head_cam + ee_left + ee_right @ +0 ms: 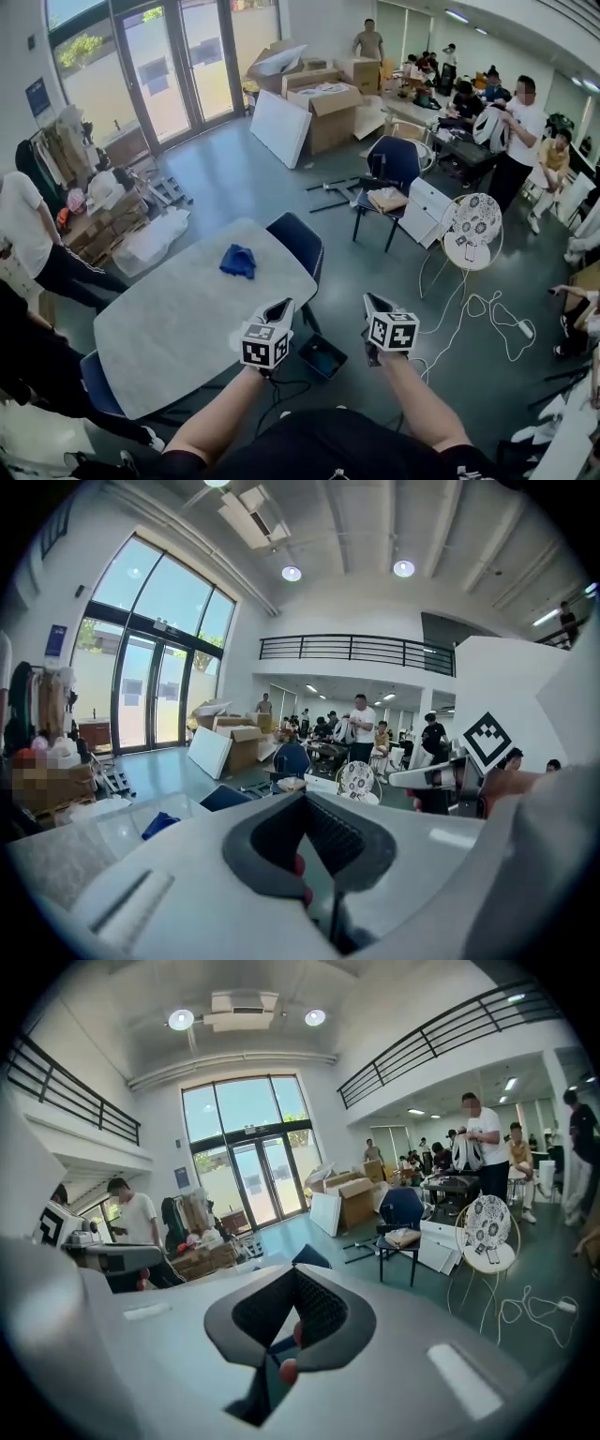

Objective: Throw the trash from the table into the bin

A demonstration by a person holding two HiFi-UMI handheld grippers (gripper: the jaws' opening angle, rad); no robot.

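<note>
place: open workshop hall | signs: cardboard boxes, glass doors, mezzanine railing

Grey floor spreads below; tall glass doors stand far ahead-left of the left tongs, cardboard boxes far ahead.

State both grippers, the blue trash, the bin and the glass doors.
left gripper: shut, nothing between the jaws
right gripper: shut, nothing between the jaws
blue trash: crumpled, lying on the table
bin: upright on the floor, open-topped
glass doors: closed
</note>
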